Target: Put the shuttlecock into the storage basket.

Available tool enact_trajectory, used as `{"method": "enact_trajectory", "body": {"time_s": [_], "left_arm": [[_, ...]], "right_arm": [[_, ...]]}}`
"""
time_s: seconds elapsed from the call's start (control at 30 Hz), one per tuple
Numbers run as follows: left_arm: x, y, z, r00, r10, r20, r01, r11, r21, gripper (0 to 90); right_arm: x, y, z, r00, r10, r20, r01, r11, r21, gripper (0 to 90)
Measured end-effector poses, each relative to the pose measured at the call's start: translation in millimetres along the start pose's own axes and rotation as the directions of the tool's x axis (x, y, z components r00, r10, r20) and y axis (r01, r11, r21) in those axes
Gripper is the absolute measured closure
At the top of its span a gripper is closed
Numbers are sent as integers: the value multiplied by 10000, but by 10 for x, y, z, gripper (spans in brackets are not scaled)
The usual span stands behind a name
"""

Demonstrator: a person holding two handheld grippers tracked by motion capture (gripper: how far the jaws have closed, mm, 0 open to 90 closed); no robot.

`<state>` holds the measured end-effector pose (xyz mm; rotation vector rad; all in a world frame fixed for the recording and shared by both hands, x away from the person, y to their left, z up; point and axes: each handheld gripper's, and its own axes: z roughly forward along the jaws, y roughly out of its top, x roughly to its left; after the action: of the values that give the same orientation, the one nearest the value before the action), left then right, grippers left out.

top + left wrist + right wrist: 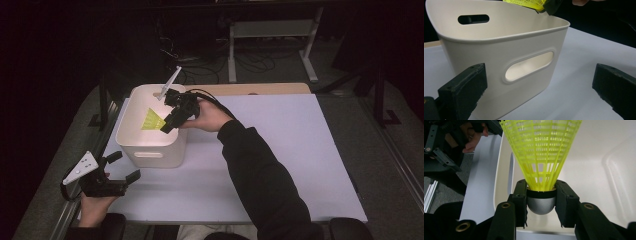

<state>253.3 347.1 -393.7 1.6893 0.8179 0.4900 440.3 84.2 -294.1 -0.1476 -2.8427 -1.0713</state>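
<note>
A person at a white counter [280, 150] holds a yellow shuttlecock [152, 120] over an open white bin [131, 131], its rounded grey base pinched between the jaws of the right hand-held gripper [169, 123]. Seen from that gripper's own camera, the shuttlecock [541, 157] sits squarely in the grip, its mesh skirt fanning away from the jaws and out over the pale inside of the bin [614, 165]. The left hand-held gripper [125, 167] hangs just off the near left corner of the bin, jaws spread wide and holding nothing; its camera looks across the near wall of the bin [499, 50] and its oval handle slot, with a sliver of the yellow shuttlecock [529, 3] at the top edge.

By the look of it, the job is to drop the shuttlecock into the bin, and it is most of the way there: the carry is done and the piece is already above the opening, perhaps slightly below the rim. What remains is the release and drawing the arm back.

The floor of the bin is hard to read: from what shows, it looks bare, but the near corner stays hidden behind the wall. The room beyond the counter is dark, with only a table frame and cables on the floor faintly visible.
</note>
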Motion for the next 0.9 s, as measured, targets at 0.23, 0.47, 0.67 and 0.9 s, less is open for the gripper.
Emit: {"method": "enact_trajectory", "body": {"time_s": [0.23, 0.47, 0.67, 0.9], "left_arm": [[-2, -1, 3, 10000, -3, 1, 3, 10000, 7, 0], [-3, -1, 6, 10000, 28, 14, -28, 10000, 38, 0], [-3, -1, 6, 10000, 19, 22, -19, 10000, 36, 0], [-3, -1, 5, 10000, 13, 8, -13, 10000, 37, 0]], "right_arm": [[-33, -20, 70, 10000, 62, -47, -62, 9999, 120, 632], [-54, -24, 126, 9999, 142, -92, -140, 9996, 242, 631], [-56, -24, 104, 9993, 378, -21, -378, 9993, 30, 453], [-50, -53, -1, 9967, 623, 517, -615, 9980, -167, 289]]}}
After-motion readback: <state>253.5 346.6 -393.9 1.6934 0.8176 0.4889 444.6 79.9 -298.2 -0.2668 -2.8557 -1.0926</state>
